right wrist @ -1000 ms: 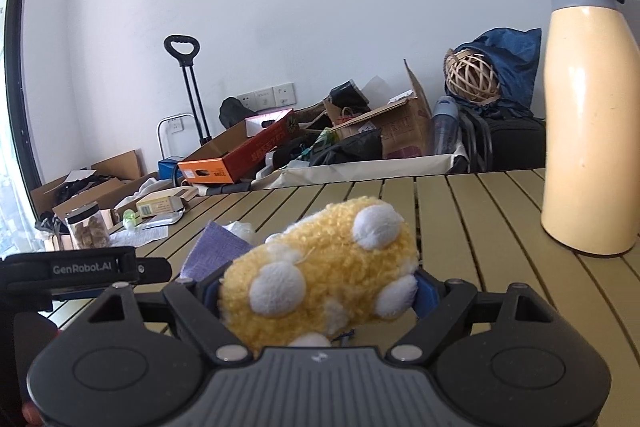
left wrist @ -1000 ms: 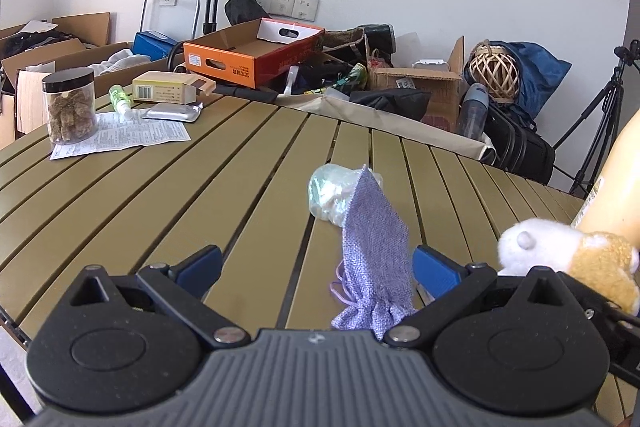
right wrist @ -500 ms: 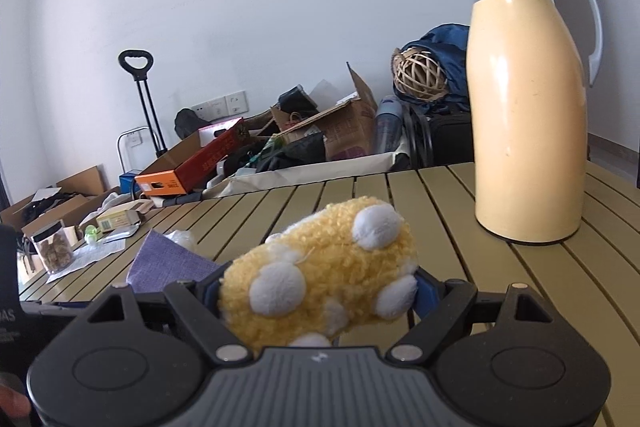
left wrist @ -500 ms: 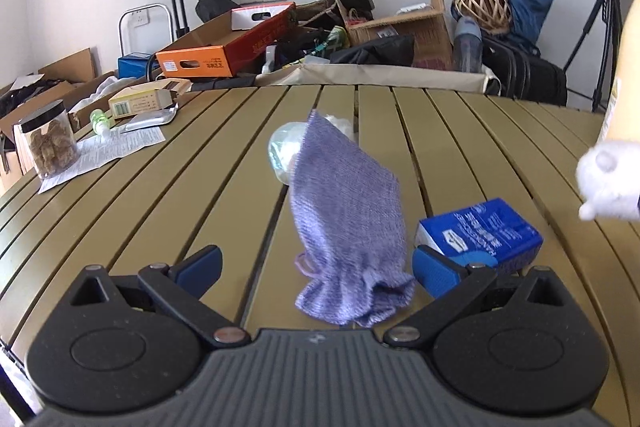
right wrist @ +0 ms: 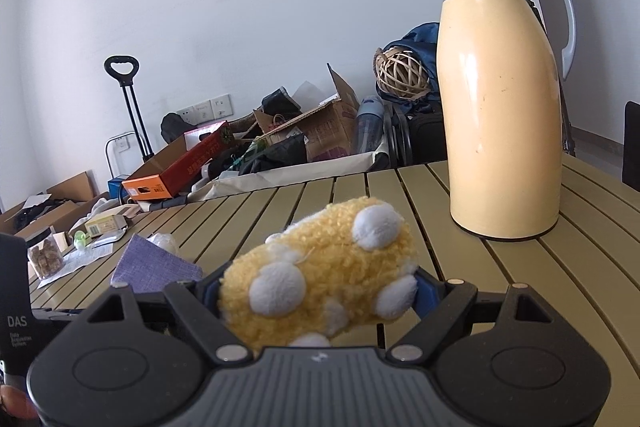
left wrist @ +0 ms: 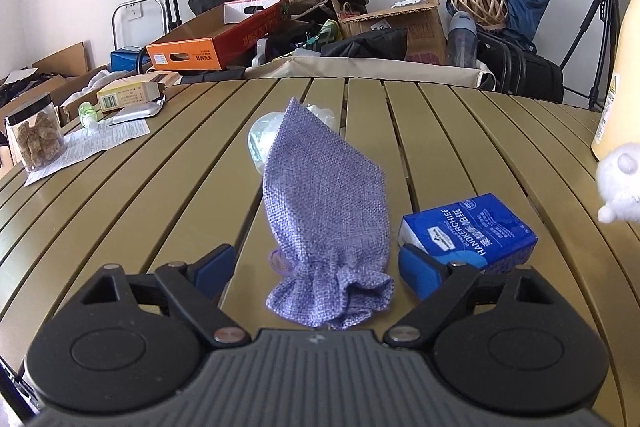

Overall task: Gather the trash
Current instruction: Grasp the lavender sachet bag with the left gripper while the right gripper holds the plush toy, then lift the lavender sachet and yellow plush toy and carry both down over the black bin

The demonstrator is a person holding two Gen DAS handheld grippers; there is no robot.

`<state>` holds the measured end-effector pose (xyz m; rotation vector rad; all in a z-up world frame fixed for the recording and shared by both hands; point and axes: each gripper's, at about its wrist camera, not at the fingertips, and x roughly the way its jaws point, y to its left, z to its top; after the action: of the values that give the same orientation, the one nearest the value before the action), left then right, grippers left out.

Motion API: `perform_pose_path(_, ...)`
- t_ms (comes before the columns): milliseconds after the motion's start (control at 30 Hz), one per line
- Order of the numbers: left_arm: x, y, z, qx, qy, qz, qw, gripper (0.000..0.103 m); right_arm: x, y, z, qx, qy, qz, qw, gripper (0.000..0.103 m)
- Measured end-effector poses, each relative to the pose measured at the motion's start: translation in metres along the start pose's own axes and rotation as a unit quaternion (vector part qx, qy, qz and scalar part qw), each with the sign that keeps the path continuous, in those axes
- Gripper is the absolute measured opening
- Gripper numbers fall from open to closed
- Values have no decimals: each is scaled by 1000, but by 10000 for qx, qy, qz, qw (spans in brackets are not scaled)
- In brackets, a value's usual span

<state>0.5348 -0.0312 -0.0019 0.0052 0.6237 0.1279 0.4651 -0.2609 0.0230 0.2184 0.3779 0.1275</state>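
On the left of the slatted olive worktop, a clear jar of brown chunks is stood on a printed sheet, apparently set aside with a small carton near the far edge. Towards the middle, a lilac woven drawstring pouch is seen between the pads of the left tongs, its gathered mouth nearest the camera and its far corner lifted off the slats. The left tongs are closing on the pouch, but the pads are not yet pressed against it; the pouch is probably meant as the sack for the rubbish. Behind it, a crumpled clear plastic wad lies on the worktop, likely the trash to be collected: pale, translucent and scrunched. Just right of the pouch a blue tissue packet lies flat. Further right, a yellow plush toy with white spots is clamped sideways in the right tongs, held clear of the worktop. A tall cream flask is stood upright beyond it.
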Motion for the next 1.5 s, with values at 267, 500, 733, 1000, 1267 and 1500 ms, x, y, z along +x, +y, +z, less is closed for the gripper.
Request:
perform_pose_path(267, 3, -2, -3, 38, 81, -54, 9999, 70, -2, -1, 1, 26, -29, 5, 10000, 85)
perform_pose_path(500, 0, -3, -3, -2, 57, -123, 9999, 54, -2, -1, 0, 23, -21, 26, 10000, 85)
perform_pose_path(733, -6, 6, -1, -174, -42, -167, 9997, 42, 0, -1, 0, -6, 16, 78, 10000, 85)
perform_pose_path(1000, -23, 13, 2, -247, -321, -315, 9987, 38, -1, 1, -2, -71, 6, 140, 9999, 85)
perform_pose_path(1267, -49, 20, 1, -249, -513, -476, 9972, 38, -13, 9, -5, -163, -62, 257, 9995, 85)
perform_pose_path(1500, -77, 28, -3, -340, -646, -659, 9952, 38, -30, 22, -12, -241, -132, 317, 9991, 85)
